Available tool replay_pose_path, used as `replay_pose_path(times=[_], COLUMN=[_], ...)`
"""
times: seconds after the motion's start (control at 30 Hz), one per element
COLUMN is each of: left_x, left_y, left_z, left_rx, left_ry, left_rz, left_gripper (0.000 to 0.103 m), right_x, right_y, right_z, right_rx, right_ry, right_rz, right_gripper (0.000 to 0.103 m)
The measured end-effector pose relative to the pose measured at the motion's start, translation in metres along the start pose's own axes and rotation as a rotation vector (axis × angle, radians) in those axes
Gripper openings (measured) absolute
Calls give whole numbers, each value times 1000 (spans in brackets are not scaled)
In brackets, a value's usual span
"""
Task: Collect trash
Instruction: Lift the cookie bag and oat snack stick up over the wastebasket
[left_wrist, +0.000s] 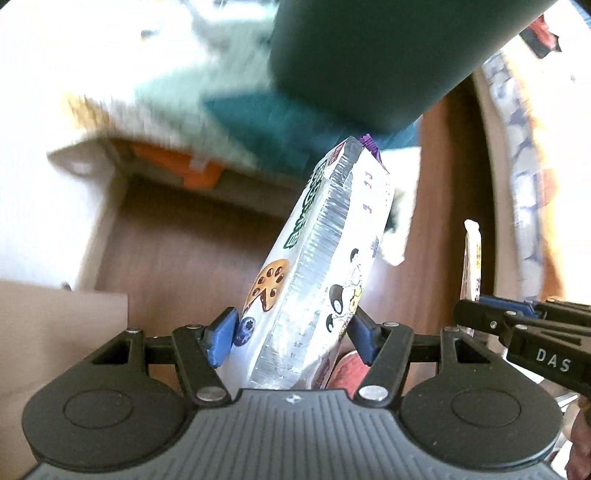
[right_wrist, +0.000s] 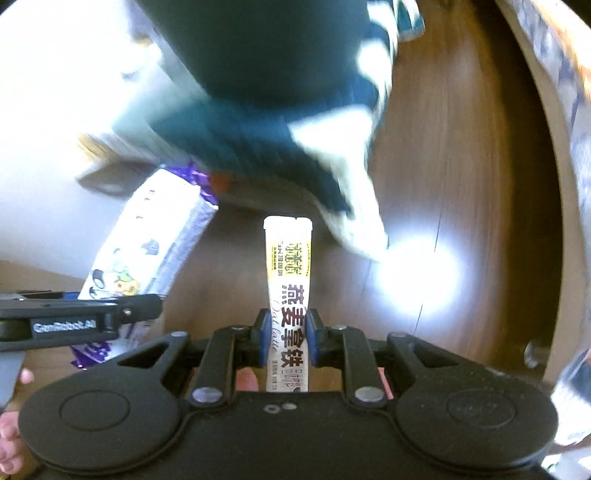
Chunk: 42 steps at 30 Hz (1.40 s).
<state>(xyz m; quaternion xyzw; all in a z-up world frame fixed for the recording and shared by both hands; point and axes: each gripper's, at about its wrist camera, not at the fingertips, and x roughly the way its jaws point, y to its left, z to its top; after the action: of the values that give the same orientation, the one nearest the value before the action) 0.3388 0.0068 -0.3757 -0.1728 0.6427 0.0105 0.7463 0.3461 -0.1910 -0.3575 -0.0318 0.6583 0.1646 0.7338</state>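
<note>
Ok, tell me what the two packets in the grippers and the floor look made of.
Snack bag: glossy plastic film, likely; crimped shiny seam.
Narrow sachet: smooth printed film or foil laminate; can't tell which.
Floor: brown wood or wood-look laminate; grain lines, sheen.

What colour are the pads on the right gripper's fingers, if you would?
Blue pads, clamped on the narrow cream sachet; clearest in the right wrist view.

— How is the black left gripper with blue pads held?
— Pointed steeply down, jaws clamped partway on something wide.
— And the black right gripper?
— Likewise pointed down, jaws pinched nearly together on something thin.
</note>
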Motion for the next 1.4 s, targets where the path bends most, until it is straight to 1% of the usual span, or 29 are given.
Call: replay_pose_path(times=[0.07, 0.13, 0.3, 0.43, 0.47, 0.57, 0.67, 0.73, 0.83, 0.93, 1.1, 1.2, 1.4], left_x=[-34, -69, -137, -183, -193, -223, -238, -256, -255, -249, -236, -218, -177], left_y=[-12, -19, -36, -49, -44, -53, -60, -69, -76, -83, -95, -97, -96], left_z=[12, 24, 55, 80, 83, 102, 127, 139, 167, 191, 226, 245, 271], left_rx=[14, 5, -12, 3, 3, 6, 14, 29, 49, 65, 102, 104, 105], left_ry=[-37, -73, -168, -241, -255, -307, -332, -348, -369, -381, -380, -353, -267], left_rz=[5, 3, -29, -71, -76, -80, -78, -70, -66, -55, -20, -7, 7], left_gripper=[63, 63, 63, 63, 63, 63, 63, 63, 63, 63, 63, 63, 63], right_x=[-41, -79, -149, -192, -199, -227, -243, -252, -254, -255, -248, -237, -199], right_y=[7, 13, 17, 13, 13, 12, 12, 12, 12, 15, 11, 11, 18], right_z=[13, 26, 59, 89, 94, 115, 136, 151, 175, 192, 217, 227, 243], right_rx=[-16, -30, -60, -65, -64, -55, -46, -50, -65, -75, -59, -62, -104], right_ry=[-41, -77, -196, -298, -316, -377, -433, -465, -501, -523, -519, -499, -419], right_rz=[20, 36, 52, 57, 60, 67, 68, 58, 50, 38, 37, 33, 4], right_gripper=[19, 19, 19, 19, 19, 19, 19, 19, 19, 19, 19, 19, 19])
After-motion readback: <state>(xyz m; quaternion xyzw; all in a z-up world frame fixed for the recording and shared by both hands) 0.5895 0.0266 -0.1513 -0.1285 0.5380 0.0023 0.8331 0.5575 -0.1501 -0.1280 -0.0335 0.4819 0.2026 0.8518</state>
